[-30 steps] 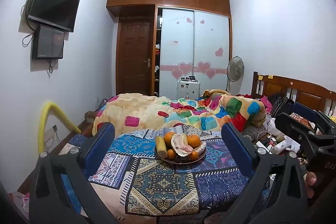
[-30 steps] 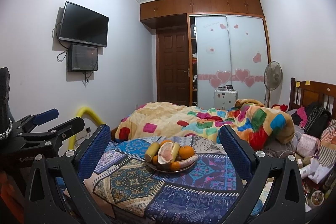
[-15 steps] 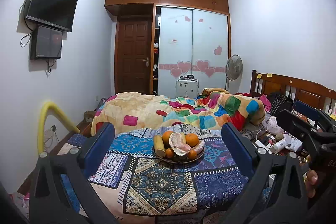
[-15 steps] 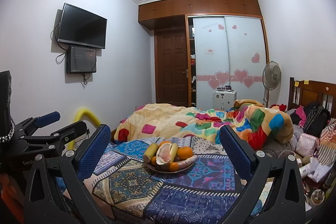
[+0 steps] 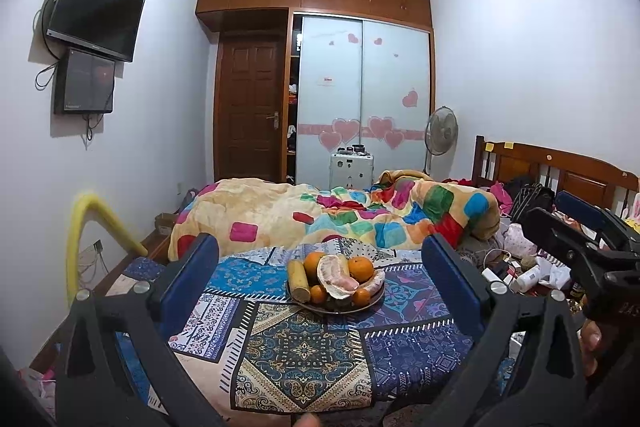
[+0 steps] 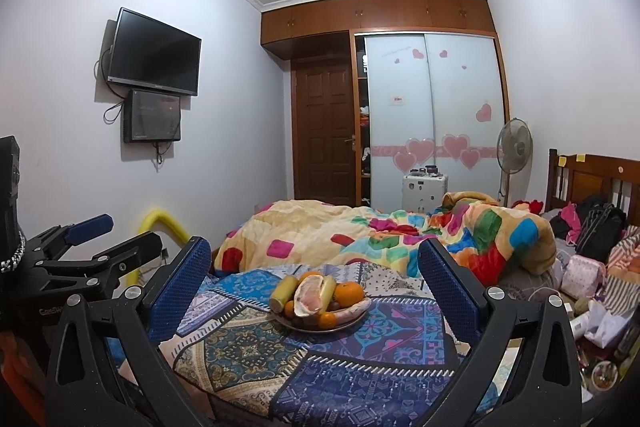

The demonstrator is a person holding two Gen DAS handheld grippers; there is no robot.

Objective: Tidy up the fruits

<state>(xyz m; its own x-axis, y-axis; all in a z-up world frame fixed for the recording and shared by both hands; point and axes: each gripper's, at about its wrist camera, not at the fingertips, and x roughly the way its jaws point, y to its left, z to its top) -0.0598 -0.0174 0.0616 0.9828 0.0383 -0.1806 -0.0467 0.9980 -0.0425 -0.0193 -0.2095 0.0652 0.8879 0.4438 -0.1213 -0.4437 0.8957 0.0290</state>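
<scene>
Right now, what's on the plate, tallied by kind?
Oranges: 4
Peeled pomelo: 1
Yellow sticks: 2
Pale long piece: 1
Total: 8 visible; dark bits underneath are too hidden to count.

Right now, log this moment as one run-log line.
phase: approach | left gripper: open, empty | right gripper: open, empty | fruit plate: on patterned cloth, untouched | contact: none
</scene>
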